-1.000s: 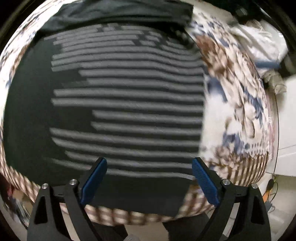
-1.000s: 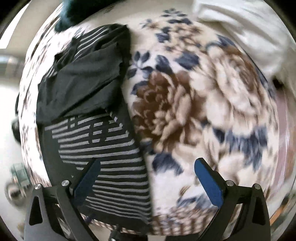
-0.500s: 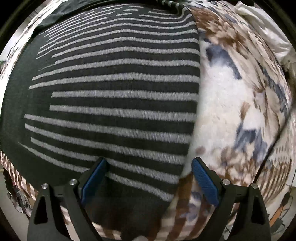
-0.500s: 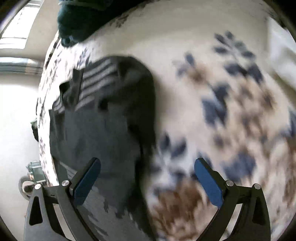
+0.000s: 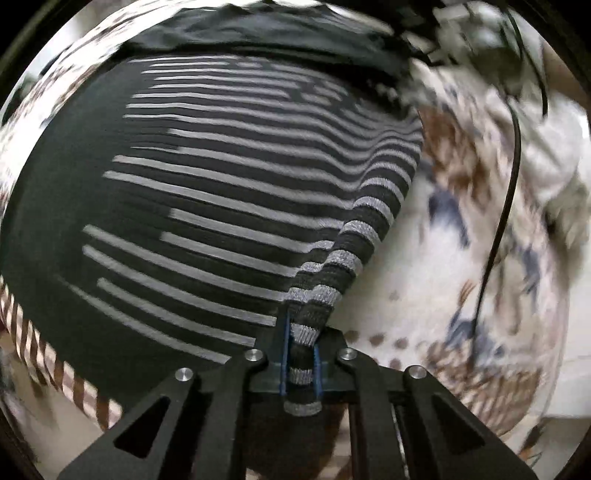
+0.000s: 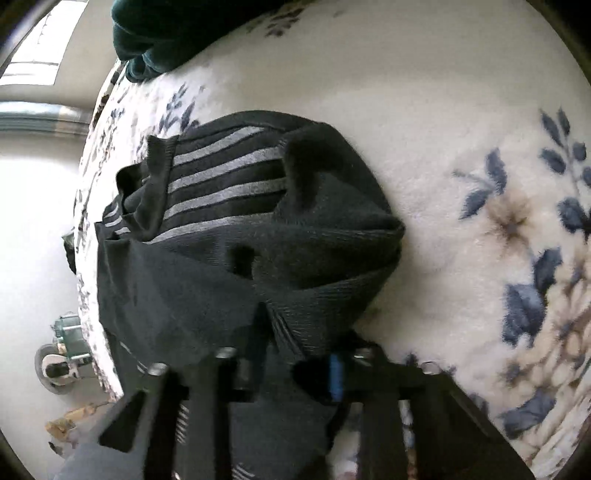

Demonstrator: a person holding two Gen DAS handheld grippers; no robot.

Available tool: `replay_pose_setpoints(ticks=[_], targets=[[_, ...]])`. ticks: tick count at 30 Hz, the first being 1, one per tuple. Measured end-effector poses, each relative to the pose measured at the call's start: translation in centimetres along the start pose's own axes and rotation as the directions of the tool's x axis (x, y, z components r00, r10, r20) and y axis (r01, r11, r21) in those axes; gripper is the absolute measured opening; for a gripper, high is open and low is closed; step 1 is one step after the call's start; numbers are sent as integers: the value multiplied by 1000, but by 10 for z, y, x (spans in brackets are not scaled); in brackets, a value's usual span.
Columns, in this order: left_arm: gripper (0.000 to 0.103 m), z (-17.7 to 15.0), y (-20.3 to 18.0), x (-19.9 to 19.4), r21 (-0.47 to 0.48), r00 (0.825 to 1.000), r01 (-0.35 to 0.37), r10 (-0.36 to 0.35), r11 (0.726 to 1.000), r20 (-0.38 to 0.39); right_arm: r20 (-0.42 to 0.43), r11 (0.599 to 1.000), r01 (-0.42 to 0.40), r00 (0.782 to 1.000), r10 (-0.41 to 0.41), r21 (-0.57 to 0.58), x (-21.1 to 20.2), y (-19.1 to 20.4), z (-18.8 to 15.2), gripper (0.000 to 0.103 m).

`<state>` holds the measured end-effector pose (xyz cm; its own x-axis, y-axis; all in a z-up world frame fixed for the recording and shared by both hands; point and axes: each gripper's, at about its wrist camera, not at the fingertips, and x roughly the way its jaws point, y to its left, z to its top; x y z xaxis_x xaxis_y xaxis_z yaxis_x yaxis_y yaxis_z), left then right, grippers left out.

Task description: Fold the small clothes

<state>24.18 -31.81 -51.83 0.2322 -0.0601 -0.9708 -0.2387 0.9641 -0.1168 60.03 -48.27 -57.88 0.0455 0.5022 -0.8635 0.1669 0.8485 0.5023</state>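
Note:
A black garment with grey stripes (image 5: 207,192) lies spread on a floral blanket (image 5: 436,280). My left gripper (image 5: 300,354) is shut on the garment's right edge near its bottom corner, and the striped cloth rises in a taut fold into the jaws. In the right wrist view the same garment (image 6: 258,229) is bunched up, plain black on top with stripes behind. My right gripper (image 6: 295,365) is shut on a black fold of it, lifted slightly off the blanket (image 6: 461,206).
A black cable (image 5: 506,206) runs down across the blanket at the right in the left wrist view. White cloth (image 5: 546,155) lies at the far right. A dark green item (image 6: 155,33) sits at the blanket's far end. The floor (image 6: 33,229) lies beyond the left edge.
Both grippers were open above the garment and have closed on it. The left now pinches the striped right edge; the right holds a black fold. The cloth is pulled up into ridges.

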Motion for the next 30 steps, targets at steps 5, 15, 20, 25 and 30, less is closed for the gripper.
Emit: replay_pose_setpoints(ticks=[5,15,20,25,30], targets=[[7,17,21,-43,-45,998,17,-14,999,62,50,1000,-27,998,27,-14,-32,25,-4,15],[7,38,127,-97,-184,992,58,-35,981,125,91,992,49,995,-39,-114,-59,174,-13,14],[7,54,198,-96,-287,988,134,-105,948,115,91,984,103,992,-90,-145,-13,275,-10,14],[7,67,271,-80,-382,982,187,-158,905,105,63,961,203,979,-195,-185,77,366,-7,14],[7,71,343,-52,-453,980,196,-182,870,75,80,905,335,942,-325,-262,163,427,-19,14]])
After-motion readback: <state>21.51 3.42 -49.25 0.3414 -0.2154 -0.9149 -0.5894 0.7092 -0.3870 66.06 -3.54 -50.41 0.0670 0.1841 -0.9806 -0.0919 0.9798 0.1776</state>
